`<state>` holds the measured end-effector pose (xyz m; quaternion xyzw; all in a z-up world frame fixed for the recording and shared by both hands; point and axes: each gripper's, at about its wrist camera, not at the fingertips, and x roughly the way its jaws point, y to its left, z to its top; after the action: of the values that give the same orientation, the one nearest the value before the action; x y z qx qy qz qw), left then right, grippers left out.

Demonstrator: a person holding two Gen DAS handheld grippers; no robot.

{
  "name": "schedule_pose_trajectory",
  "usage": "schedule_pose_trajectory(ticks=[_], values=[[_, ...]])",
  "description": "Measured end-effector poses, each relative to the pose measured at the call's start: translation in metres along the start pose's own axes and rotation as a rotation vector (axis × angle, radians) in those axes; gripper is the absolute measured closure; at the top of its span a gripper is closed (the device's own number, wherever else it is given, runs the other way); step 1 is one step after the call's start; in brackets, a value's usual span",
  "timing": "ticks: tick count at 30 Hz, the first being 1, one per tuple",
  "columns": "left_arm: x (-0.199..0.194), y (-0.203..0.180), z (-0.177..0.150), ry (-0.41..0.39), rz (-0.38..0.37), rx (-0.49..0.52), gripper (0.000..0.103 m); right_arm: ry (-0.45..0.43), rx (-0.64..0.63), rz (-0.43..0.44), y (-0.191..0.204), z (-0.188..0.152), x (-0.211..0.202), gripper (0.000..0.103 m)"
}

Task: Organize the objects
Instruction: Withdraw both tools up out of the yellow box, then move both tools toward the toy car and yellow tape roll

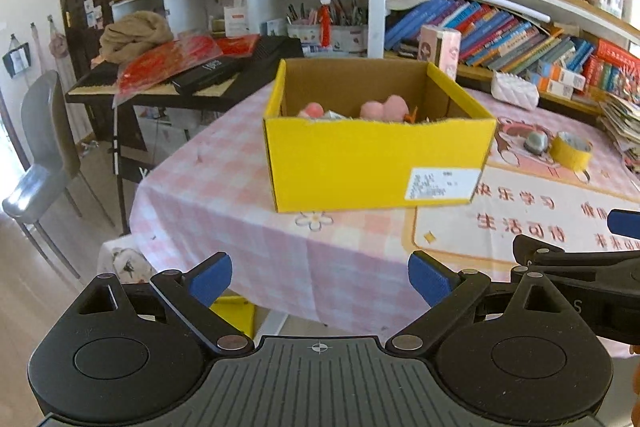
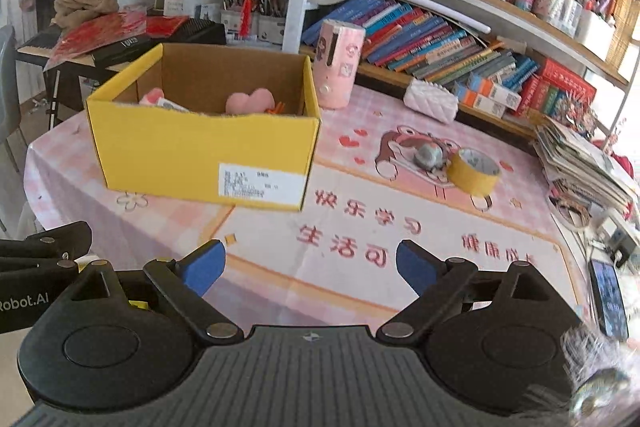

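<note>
- The left tongs [image 1: 319, 281] are released, nothing between their blue pads; in the left wrist view the yellow box [image 1: 372, 163] sits at frame centre, straight ahead and above them on the table [image 1: 224, 195], pink soft toys [image 1: 384, 107] already inside
- The right tongs [image 2: 310, 267] are likewise spread and empty, low in the right wrist view
- The loose things lie to the right of the box: a grey lump [image 2: 429, 155] touching a yellow tape roll [image 2: 474, 173], both in the centre right of the right wrist view, up and right of the tongs
- Judgement: the right hand is the nearer; the roll lies tilted, its opening facing up and toward the camera, so the tongs likely need to straddle its rim
- A white quilted pouch [image 2: 431, 101] rests farther back, near the bookshelf
</note>
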<state>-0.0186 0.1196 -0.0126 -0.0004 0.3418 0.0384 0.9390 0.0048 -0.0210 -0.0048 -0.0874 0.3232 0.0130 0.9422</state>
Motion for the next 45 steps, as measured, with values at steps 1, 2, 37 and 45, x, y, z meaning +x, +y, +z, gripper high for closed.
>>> schedule_pose_trajectory(ticks=[1, 2, 37, 45], values=[[0.000, -0.001, -0.002, 0.006, -0.005, 0.003, 0.006, 0.008, 0.003, -0.004, -0.001, -0.003, 0.000, 0.010], [0.000, -0.002, -0.004, 0.013, -0.010, 0.007, 0.006, 0.017, 0.007, -0.008, -0.002, -0.005, 0.000, 0.010], [0.023, -0.099, 0.007, 0.044, -0.262, 0.188, 0.006, 0.120, 0.195, -0.243, -0.095, -0.039, -0.006, 0.006], [0.041, -0.130, 0.019, 0.053, -0.285, 0.229, 0.006, 0.144, 0.240, -0.265, -0.125, -0.035, 0.014, 0.006]])
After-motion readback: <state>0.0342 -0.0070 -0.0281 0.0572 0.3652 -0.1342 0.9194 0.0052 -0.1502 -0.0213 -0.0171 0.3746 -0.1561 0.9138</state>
